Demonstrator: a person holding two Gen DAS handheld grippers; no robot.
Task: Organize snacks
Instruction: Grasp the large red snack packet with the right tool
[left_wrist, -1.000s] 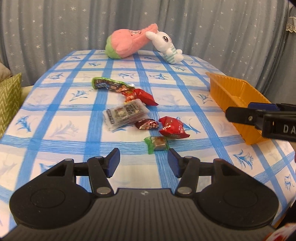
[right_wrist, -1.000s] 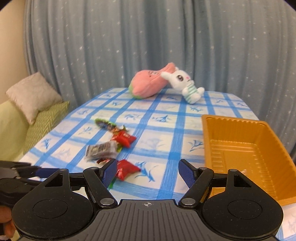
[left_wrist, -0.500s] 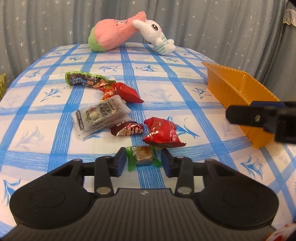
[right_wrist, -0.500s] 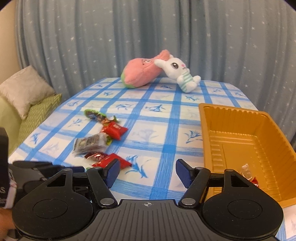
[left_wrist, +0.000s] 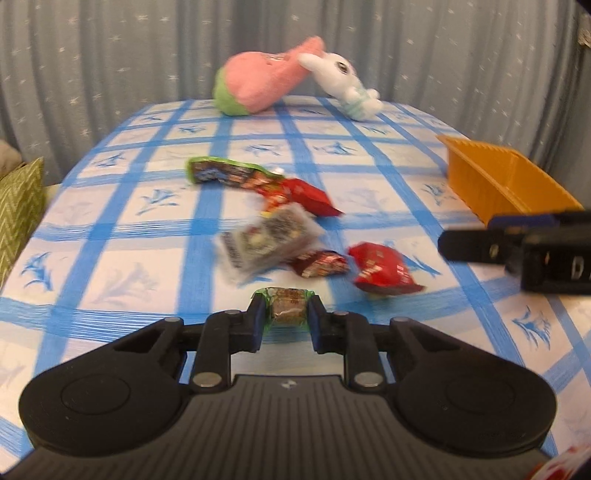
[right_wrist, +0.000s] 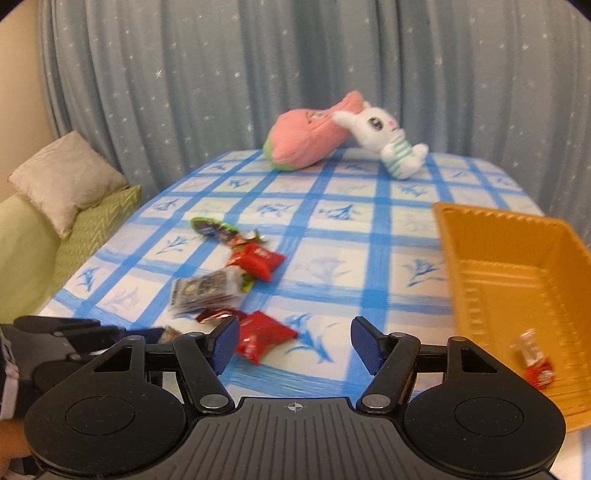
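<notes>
Two snacks (right_wrist: 533, 360) at most lay in the orange tray (right_wrist: 480, 236) at the lower right of the right wrist view; blur kept you from telling them apart surely. So the sorting was, by my reading, barely begun. Five more packets were loose on the checked tabletop (left_wrist: 110, 229): a long green packet (left_wrist: 221, 172) farthest up, a red packet (left_wrist: 308, 195) just below it, a clear wrapped stack (left_wrist: 269, 240) at the middle, a small dark red candy (left_wrist: 319, 263) touching its lower right corner, and a second red packet (left_wrist: 382, 269) to the right of that.

Your left gripper (left_wrist: 286, 314) had the sixth, the green-wrapped candy (left_wrist: 288, 304), between its fingers (left_wrist: 258, 314), which were closing on it with the pads at its two ends. The candy sat low in the centre of the left wrist view, its long axis across the frame from finger to finger, its green twisted ends pointing left and right. Whether it had left the cloth I could not tell.

Your right gripper (right_wrist: 293, 345) stood roughly half open and held nothing, with the second red packet showing just past its left finger.

Two plush toys (left_wrist: 295, 81) lay at the far edge, apart from the snacks.
</notes>
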